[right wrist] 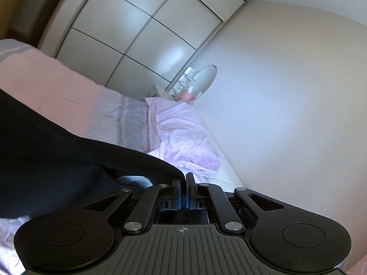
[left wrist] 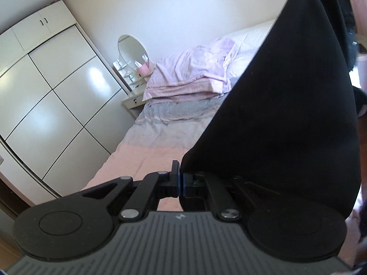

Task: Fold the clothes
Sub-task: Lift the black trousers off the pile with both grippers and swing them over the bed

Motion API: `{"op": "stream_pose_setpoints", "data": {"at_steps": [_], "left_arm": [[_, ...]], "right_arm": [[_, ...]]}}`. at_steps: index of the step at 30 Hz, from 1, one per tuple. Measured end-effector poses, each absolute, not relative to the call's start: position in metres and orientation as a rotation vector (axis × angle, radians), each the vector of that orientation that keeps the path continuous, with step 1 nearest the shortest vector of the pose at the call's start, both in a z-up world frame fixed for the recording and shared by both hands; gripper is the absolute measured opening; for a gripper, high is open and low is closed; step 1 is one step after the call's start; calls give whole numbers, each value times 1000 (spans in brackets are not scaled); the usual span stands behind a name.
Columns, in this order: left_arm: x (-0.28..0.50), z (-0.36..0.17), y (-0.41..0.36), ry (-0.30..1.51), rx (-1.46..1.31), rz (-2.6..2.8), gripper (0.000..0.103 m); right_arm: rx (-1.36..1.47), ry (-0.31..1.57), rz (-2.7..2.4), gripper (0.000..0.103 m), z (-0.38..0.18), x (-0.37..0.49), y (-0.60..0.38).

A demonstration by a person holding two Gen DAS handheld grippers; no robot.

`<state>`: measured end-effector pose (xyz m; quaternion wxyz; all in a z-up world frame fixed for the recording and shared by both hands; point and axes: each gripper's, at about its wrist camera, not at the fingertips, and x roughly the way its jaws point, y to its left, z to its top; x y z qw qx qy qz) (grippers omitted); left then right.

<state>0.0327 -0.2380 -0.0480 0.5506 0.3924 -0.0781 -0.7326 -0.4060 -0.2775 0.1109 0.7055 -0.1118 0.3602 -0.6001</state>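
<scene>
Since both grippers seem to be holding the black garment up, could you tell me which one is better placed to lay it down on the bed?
Probably the left gripper: pinching the black garment, with bare pink bedspread directly ahead. The right gripper faces pillows and wall.

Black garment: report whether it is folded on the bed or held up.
Held up. The black garment hangs between the shut left gripper and right gripper, each pinching an edge, above the bed. Not folded.

Your bed [left wrist: 146, 151] runs along the wardrobe [left wrist: 52, 105]; pillows [left wrist: 190, 75] lie at its head, the vanity [left wrist: 133, 68] behind them, the garment [left wrist: 286, 119] hanging right.
</scene>
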Motion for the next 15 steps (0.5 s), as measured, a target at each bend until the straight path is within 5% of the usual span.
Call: {"op": "stream_pose_setpoints", "data": {"at_steps": [6, 15], "left_arm": [[21, -93, -351, -128, 1104, -1678, 3], [4, -227, -532, 56, 1368, -1462, 5]], "right_arm": [[-145, 925, -1186, 2, 53, -406, -412], [31, 1099, -874, 2, -127, -376, -668]]}}
